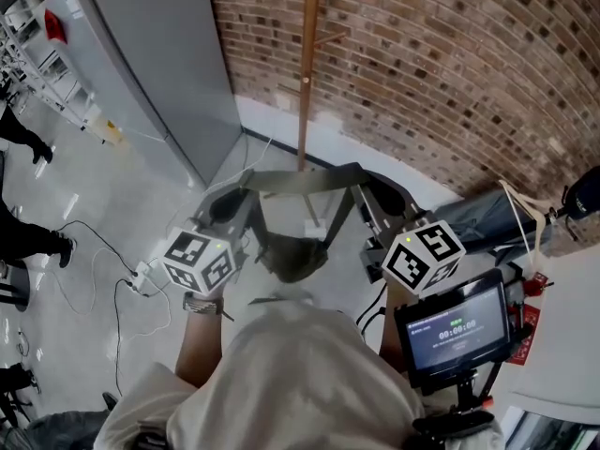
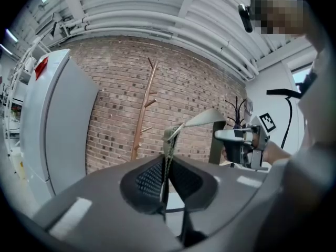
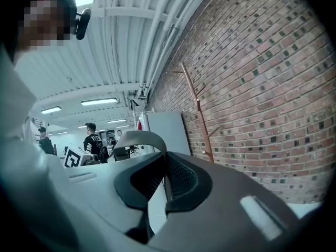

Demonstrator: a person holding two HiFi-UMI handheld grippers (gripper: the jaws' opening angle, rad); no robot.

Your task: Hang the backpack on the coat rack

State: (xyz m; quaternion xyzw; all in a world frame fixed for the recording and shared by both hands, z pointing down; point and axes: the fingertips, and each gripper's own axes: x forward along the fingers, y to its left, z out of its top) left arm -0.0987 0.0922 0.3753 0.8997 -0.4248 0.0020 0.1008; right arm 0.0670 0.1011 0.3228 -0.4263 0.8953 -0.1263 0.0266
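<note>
Looking down through the head view, I have both grippers held level in front of me with the backpack (image 1: 293, 251) hanging in the air between them; its olive strap (image 1: 305, 180) runs taut from one gripper to the other. The left gripper (image 1: 246, 198) has its jaws pressed together on the strap's left end. In the left gripper view the webbing rises out of the closed pads and bends away to the right, toward the other gripper. The right gripper (image 1: 368, 193) is clamped the same way on the strap's right end; in its own view the strap arches up from the pinched jaws and curves off to the left. The bag's dark body sags below the strap, clear of the floor (image 1: 112, 195); I can't see it touching anything but the grippers.

The coat rack (image 1: 307, 73) — a slim wooden pole with short pegs — stands upright on the floor at the foot of the brick wall (image 1: 450, 73), straight beyond the middle of the strap and apart from it. A tall grey cabinet (image 1: 159, 64) stands to the rack's left along the same wall; white cables (image 1: 122, 279) trail over the floor near the left edge of the head view. A small screen (image 1: 457, 331) is mounted just below the right gripper; in the right gripper view, people (image 3: 94, 140) stand far back in the room.
</note>
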